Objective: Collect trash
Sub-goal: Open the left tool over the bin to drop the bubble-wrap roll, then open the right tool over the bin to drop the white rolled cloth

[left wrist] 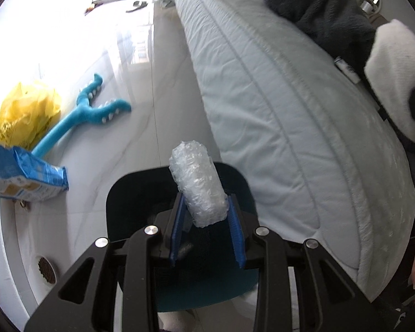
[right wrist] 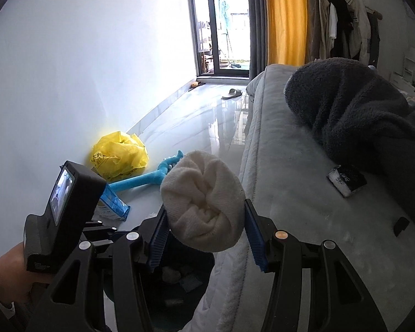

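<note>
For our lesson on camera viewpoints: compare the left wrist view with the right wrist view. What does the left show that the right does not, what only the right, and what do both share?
Only the left wrist view: the left gripper shut on a bubble wrap roll, and a food bowl on the floor.

Only the right wrist view: the right gripper shut on a rolled white cloth, a yellow curtain and hanging clothes.

Both: the yellow bag, blue toy, blue packet, dark bin and bed.

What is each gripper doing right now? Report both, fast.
Left gripper: closed on a roll of bubble wrap, above the dark bin.
Right gripper: closed on a rolled white sock.
</note>
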`<state>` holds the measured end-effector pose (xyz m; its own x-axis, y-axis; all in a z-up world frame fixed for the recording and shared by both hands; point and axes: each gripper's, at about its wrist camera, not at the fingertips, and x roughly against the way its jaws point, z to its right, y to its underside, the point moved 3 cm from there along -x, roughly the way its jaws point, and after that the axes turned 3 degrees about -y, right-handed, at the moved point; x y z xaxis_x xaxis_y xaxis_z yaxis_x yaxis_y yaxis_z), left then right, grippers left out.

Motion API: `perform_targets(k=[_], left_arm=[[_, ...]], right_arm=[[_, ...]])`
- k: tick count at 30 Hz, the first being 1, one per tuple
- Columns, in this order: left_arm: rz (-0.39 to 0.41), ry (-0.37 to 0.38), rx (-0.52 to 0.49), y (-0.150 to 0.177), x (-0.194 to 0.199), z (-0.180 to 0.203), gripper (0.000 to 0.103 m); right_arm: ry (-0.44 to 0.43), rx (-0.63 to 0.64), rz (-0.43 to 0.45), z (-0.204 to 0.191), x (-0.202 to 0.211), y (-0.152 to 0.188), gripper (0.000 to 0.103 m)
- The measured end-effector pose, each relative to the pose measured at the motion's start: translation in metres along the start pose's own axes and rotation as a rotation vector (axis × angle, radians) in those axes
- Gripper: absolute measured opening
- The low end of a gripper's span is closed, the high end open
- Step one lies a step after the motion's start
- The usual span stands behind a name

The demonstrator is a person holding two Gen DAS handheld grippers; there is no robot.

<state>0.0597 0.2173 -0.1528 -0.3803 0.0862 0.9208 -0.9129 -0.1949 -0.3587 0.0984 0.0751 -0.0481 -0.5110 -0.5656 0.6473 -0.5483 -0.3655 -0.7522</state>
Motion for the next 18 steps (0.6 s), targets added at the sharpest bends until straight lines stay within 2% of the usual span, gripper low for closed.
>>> perform_targets(k=[8, 11, 12, 18], left_arm=[[-0.129, 0.03, 0.069, 0.021, -0.023, -0.032, 0.035], [-0.139, 0.028, 0.077, 0.024, -0.024, -0.04, 0.051], [-0.134, 0.027, 0.084, 0.024, -0.023, -0.043, 0.06], [-0.09, 0.028, 0.109, 0.021, -0.014, -0.059, 0.079]], right_arm=[[-0.036, 0.004, -0.027, -0.017, -0.018, -0.001, 0.052], [-0.041, 0.009, -0.038, -0.021, -0.025, -0.002, 0.052], [-0.043, 0.009, -0.044, -0.022, -0.028, -0.002, 0.052], [-0.062, -0.002, -0.085, -0.028, -0.048, 0.003, 0.052]])
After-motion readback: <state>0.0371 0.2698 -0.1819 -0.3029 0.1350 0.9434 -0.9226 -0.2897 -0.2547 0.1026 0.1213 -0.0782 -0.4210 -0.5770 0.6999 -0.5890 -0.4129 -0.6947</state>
